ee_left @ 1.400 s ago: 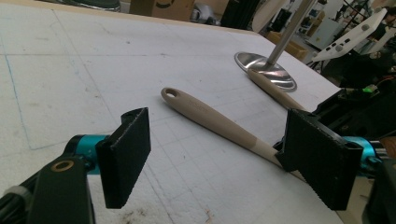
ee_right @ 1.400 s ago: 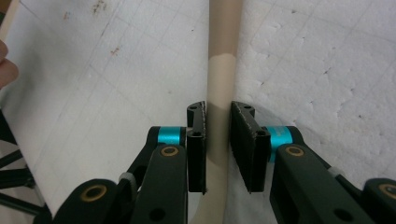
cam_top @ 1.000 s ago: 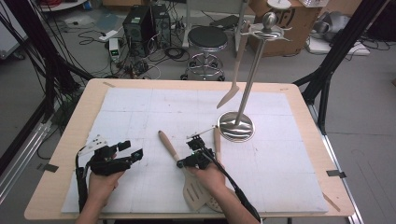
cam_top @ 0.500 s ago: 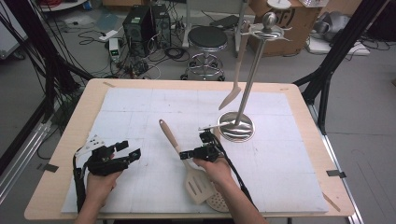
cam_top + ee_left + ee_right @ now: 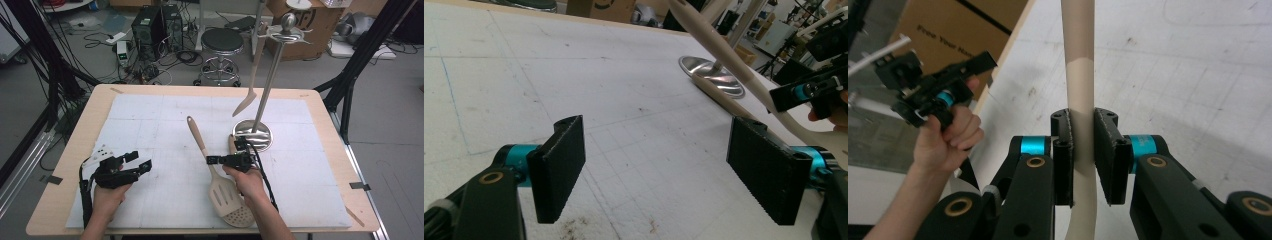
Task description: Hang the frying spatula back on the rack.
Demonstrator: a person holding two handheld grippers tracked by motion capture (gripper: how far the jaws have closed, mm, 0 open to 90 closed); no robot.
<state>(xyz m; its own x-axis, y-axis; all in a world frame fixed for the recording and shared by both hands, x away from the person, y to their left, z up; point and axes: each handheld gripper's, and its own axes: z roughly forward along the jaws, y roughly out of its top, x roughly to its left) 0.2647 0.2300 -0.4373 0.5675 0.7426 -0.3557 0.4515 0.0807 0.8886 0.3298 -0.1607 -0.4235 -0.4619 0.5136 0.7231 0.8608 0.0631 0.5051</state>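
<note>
So the slotted spatula [image 5: 220, 175] is now clamped at the neck by the right gripper [image 5: 226, 160], jaws pinched tight on the handle just above the bend, which is seen clearly in the right gripper view [image 5: 1081, 150]. Compared with a second ago, the whole thing has been swung and carried: the handle tip was lying low near the table's middle, and now it is pointed up toward 11 o'clock, while the perforated blade is hung back toward 5 o'clock near the front edge. The right gripper has also been shifted closer to the stand base [image 5: 252, 134], which sits at about 1 o'clock from it.

The left gripper [image 5: 131, 162] is held wide open, nothing between the jaws, and is parked at 9 o'clock from the spatula, well apart. It hasn't really been moved.

What that probably means: the pick-up is done and the spatula is being lined up for the utensil stand [image 5: 272, 75], where another utensil [image 5: 252, 70] is already hung. The handle end likely has to be raised to a hook at the top, so a fair lift is still needed.
</note>
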